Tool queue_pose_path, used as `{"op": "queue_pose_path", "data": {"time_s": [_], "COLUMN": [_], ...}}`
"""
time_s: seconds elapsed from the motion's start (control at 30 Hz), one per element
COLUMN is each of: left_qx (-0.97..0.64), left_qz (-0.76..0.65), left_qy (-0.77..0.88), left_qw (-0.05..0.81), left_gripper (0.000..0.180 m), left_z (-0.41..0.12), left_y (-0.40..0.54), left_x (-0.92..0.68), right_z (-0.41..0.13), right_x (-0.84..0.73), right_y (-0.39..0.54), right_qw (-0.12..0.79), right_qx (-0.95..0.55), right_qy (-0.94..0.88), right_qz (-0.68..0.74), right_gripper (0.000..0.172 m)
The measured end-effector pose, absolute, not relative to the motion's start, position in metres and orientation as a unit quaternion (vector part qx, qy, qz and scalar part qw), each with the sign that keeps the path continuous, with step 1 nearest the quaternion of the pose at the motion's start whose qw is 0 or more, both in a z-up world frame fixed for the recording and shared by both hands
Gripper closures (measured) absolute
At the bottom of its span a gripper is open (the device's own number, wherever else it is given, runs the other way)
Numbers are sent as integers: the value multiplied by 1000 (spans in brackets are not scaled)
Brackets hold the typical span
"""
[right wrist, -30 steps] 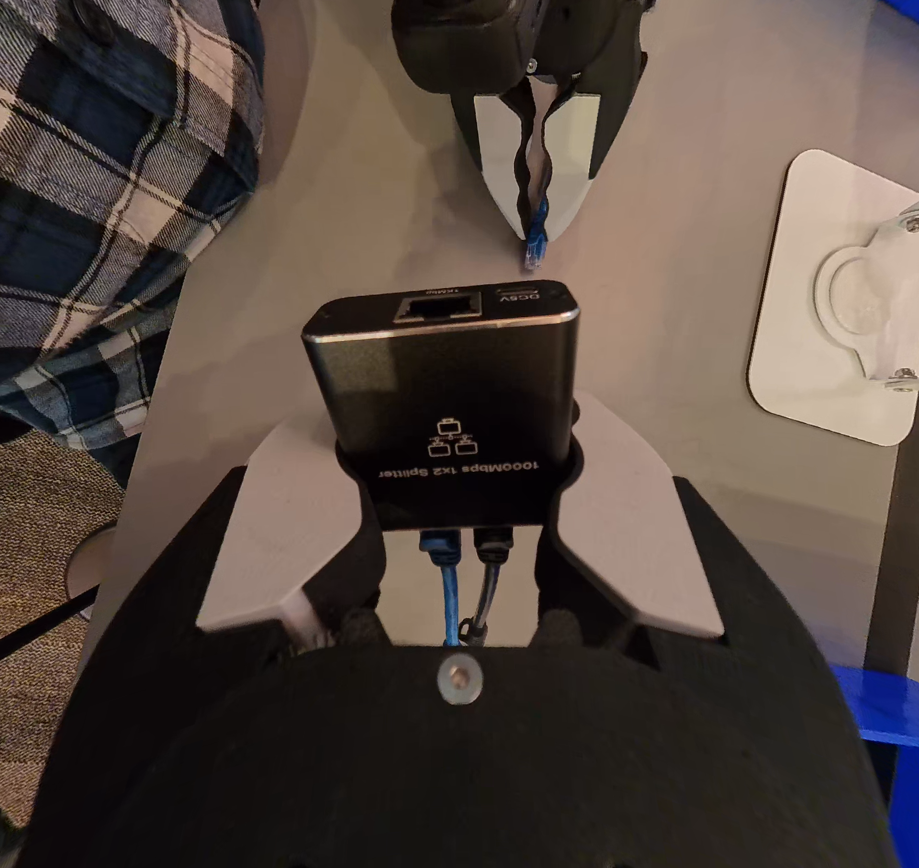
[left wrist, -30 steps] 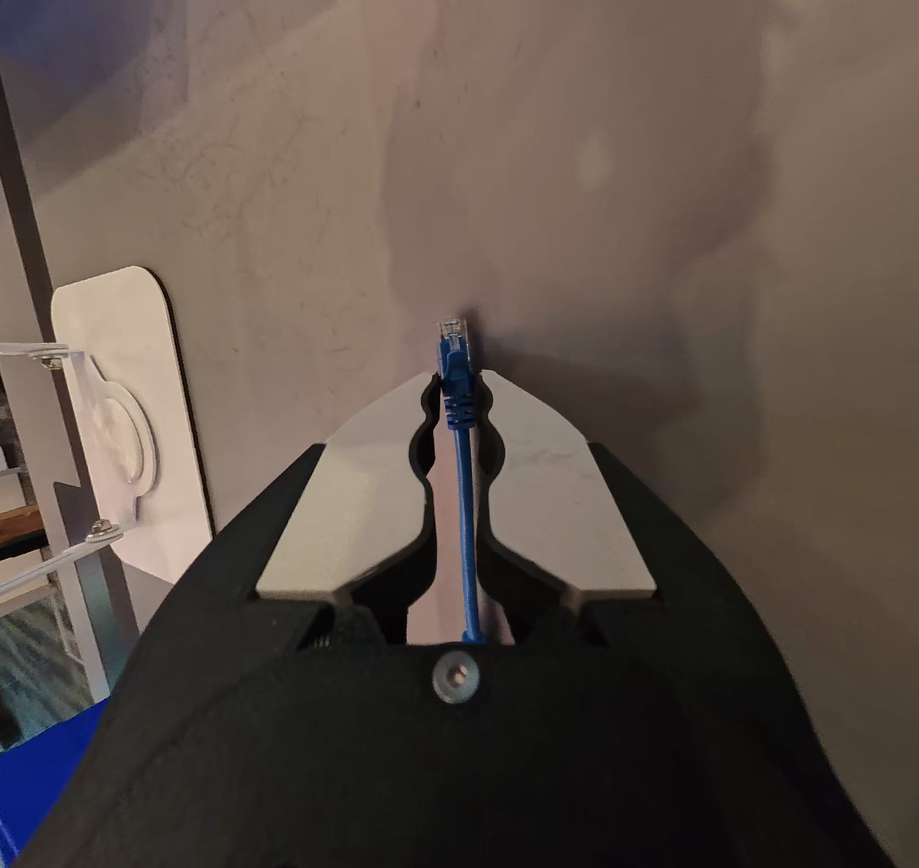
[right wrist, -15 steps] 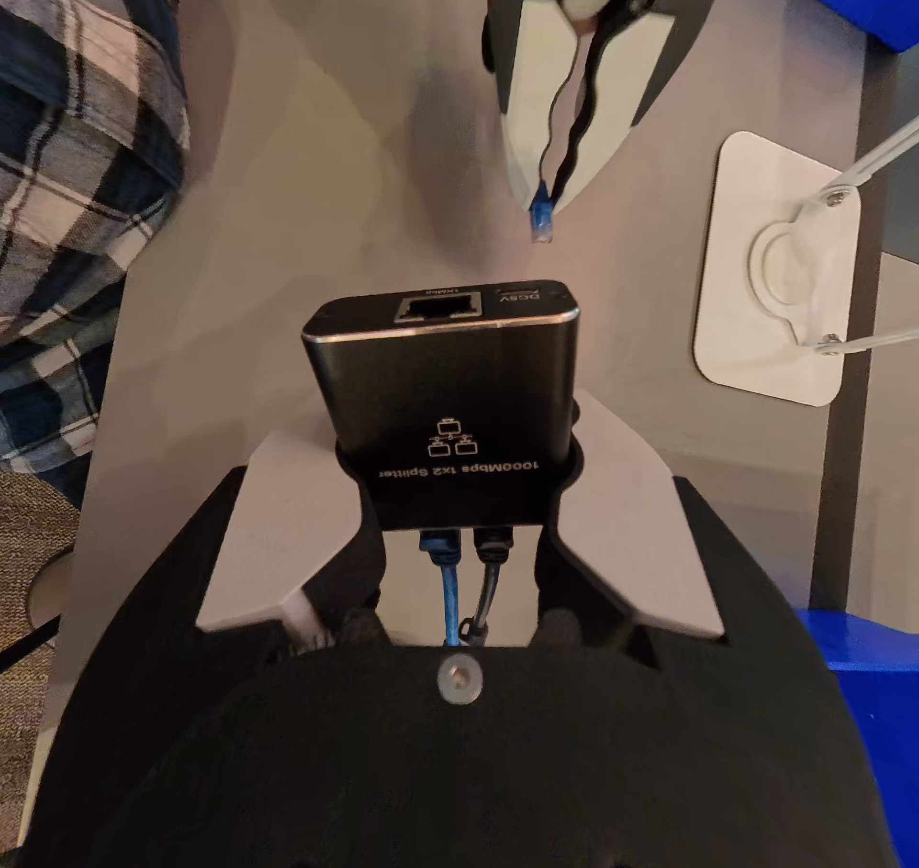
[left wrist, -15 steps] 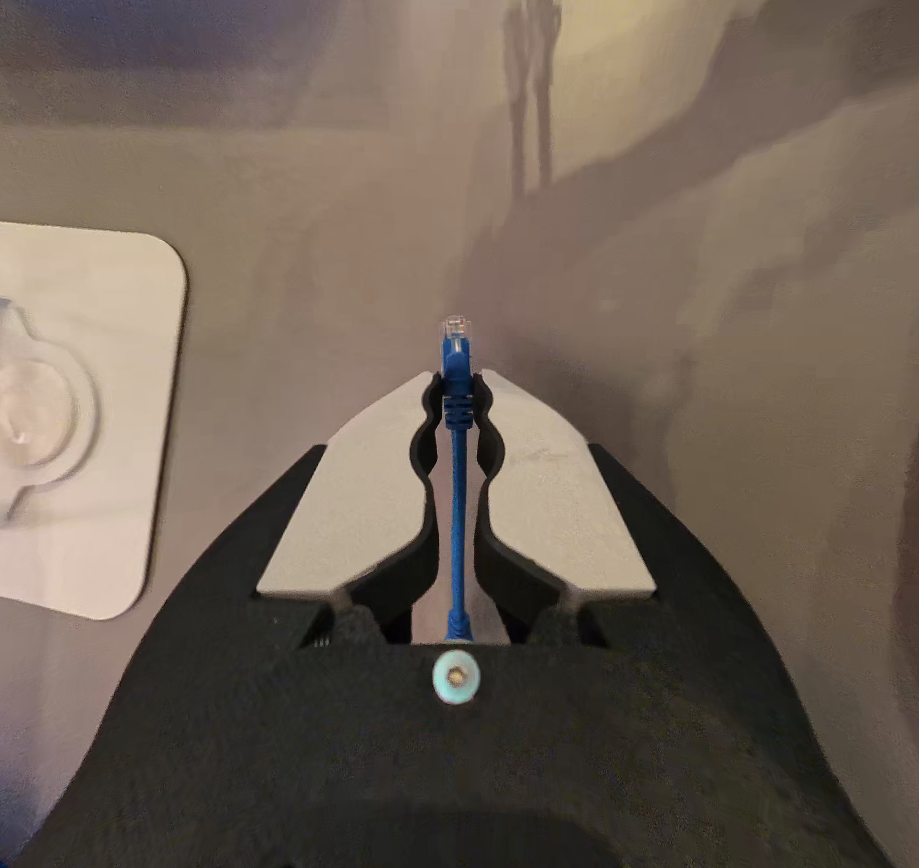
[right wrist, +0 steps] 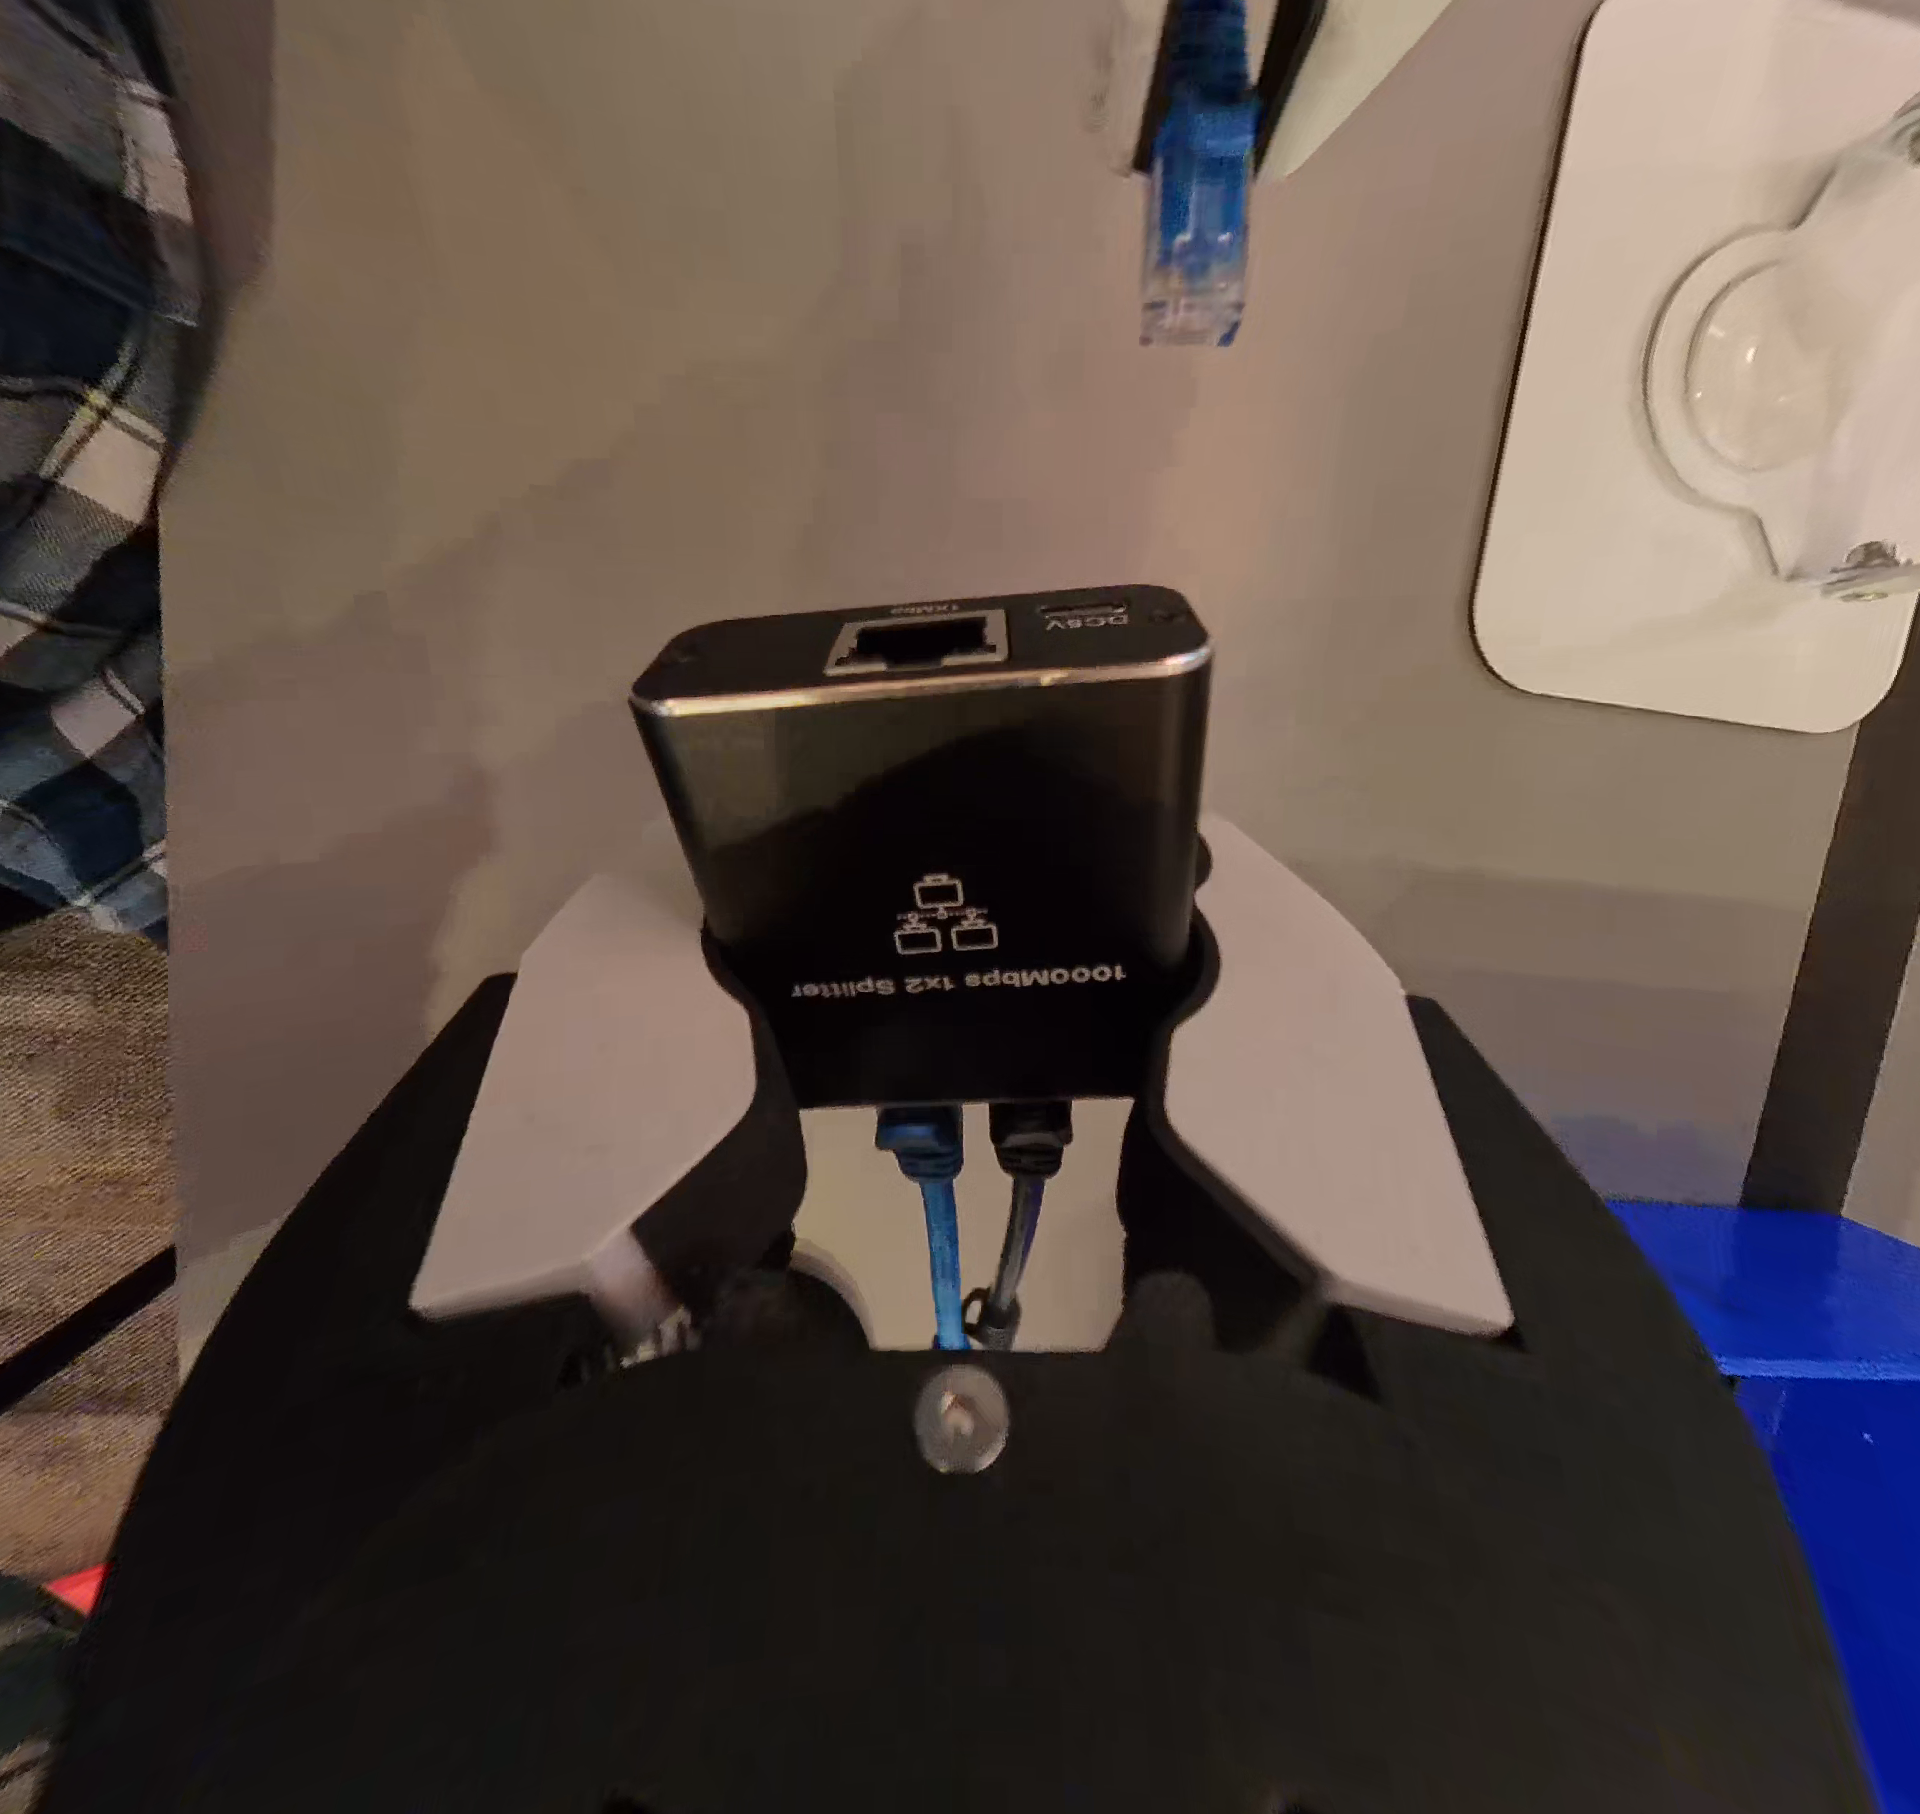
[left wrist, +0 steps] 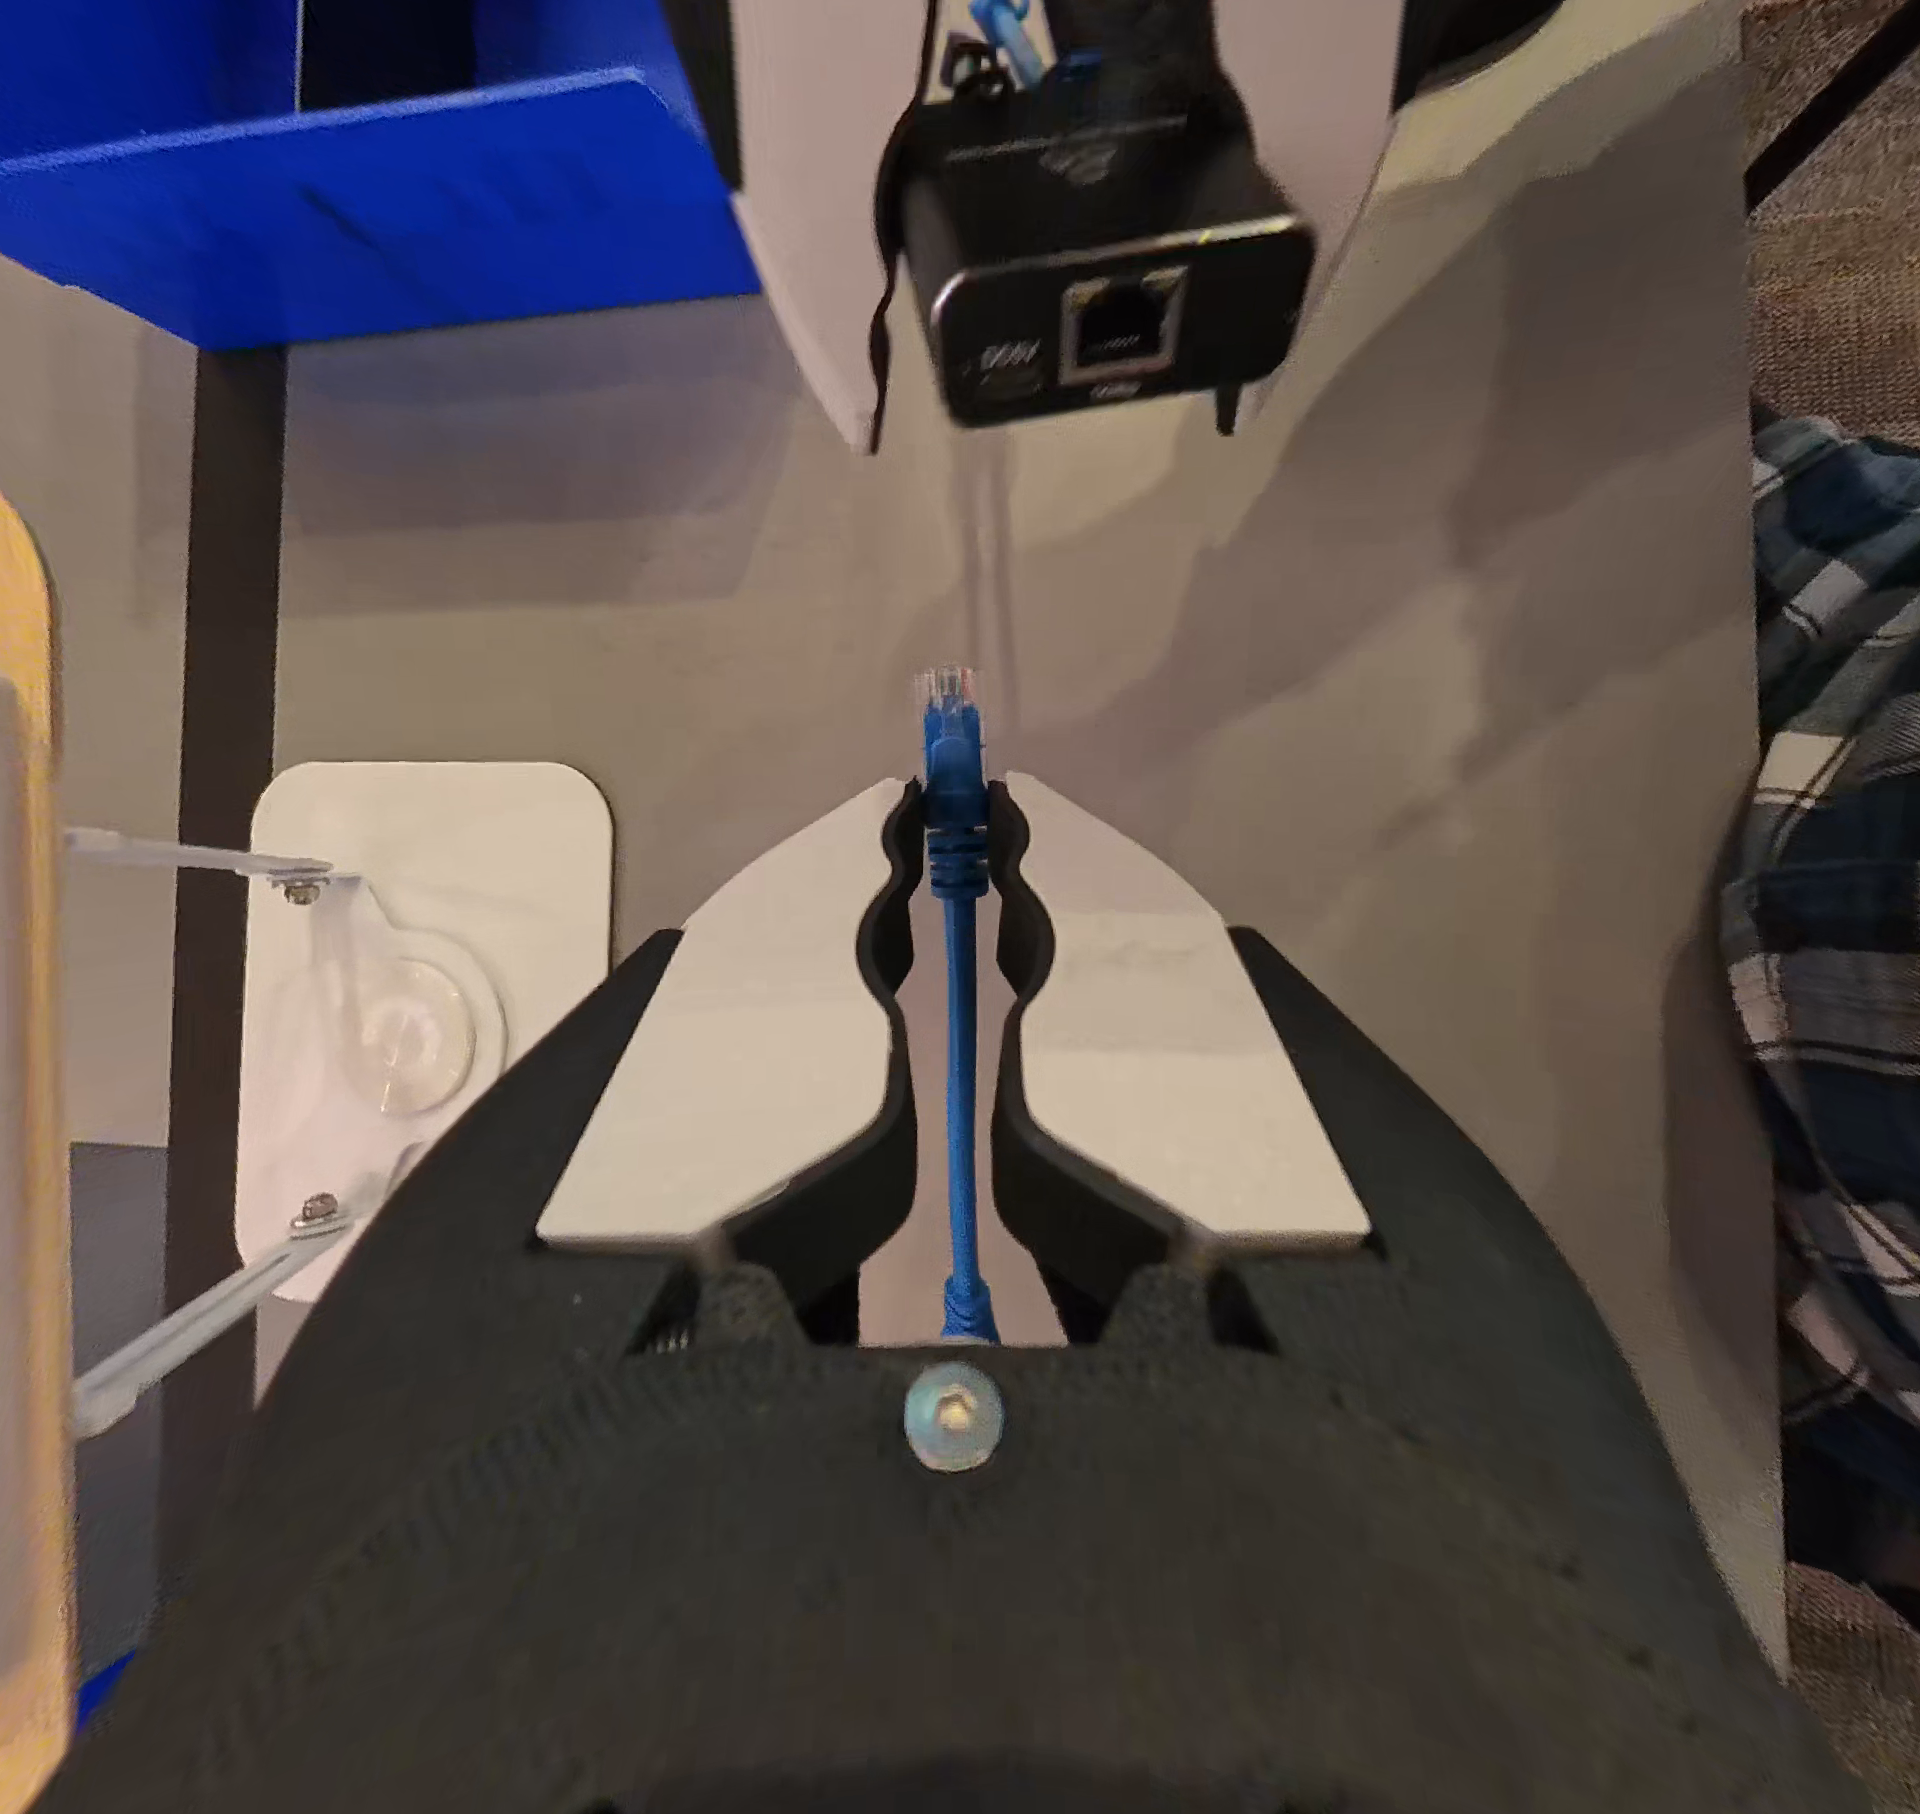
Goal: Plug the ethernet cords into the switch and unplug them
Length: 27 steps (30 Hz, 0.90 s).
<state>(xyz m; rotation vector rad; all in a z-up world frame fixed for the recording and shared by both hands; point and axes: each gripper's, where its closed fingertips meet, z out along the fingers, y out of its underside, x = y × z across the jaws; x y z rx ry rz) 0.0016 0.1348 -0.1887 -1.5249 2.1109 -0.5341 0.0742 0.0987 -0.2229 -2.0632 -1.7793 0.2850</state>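
A white plate [left wrist: 426, 933] with a clear mount lies beside a blue bin [left wrist: 364, 195].

White print is carried on the top face of the black switch [right wrist: 925, 829], between the right gripper [right wrist: 940, 943] fingers: a diagram of three linked boxes, with one line of lettering under it, seen upside down. Small lettering is set on the end face beyond the fingertips, by the open port [right wrist: 914, 640] and the small slot [right wrist: 1084, 609].
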Motion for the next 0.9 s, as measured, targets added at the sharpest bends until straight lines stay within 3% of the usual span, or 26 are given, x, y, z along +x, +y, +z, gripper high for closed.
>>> {"op": "queue_pose_path", "data": {"time_s": [0.03,0.5,0.9], "left_qx": [-555,-527,-542], "left_qz": [-190,-180,-157], "left_qy": [775,778,780], "left_qw": [235,292,273], "left_gripper": [169,169,169], "left_z": [-190,-178,-191], "left_y": [135,133,138], "left_x": [4,28,29], "right_z": [-224,-237,-247], "right_x": [75,77,84], "right_y": [103,126,130], "right_qw": [192,126,101], "right_qx": [-742,-762,-775], "right_qy": [-634,-629,-620], "right_qz": [100,90,68], "right_gripper": [95,95,95]}}
